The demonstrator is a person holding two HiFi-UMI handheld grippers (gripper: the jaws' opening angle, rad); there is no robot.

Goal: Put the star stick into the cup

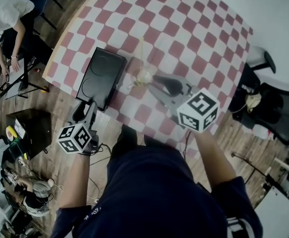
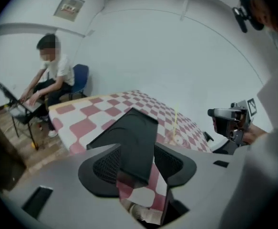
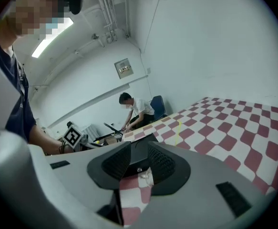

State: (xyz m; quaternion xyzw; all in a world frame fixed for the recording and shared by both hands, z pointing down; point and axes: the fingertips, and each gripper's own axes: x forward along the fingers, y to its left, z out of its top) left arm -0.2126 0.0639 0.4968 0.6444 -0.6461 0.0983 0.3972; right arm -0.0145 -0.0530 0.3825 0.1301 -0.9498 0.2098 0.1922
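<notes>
**Light stick leaning in the cup, both tools open**

The star stick (image 1: 142,53) is a thin, pale yellow rod. It looks very light and stiff along its length, but it would probably bend or snap under a sideways squeeze. Its narrow shaft could roll or slip between flat pads. The best hold is probably low on the shaft, just above the rim, with a gentle pinch.

The stick appears to lean in the small clear cup (image 1: 144,77), which stands on the checkered tablecloth (image 1: 184,24) just beside the black tray (image 1: 102,76). I cannot make out the star end. The cup looks light enough to tip at a nudge.

The right gripper (image 3: 138,167) lies low over the cloth, reaching in from the near right edge on an outstretched forearm. It points at the cup. Its jaws stand apart, and the pale cup shows in the gap without being pressed.

The left gripper (image 2: 138,166) sits at the near left edge of the table, level with the tray's near end and aimed along it. Its jaws are wide apart and hold nothing.
</notes>
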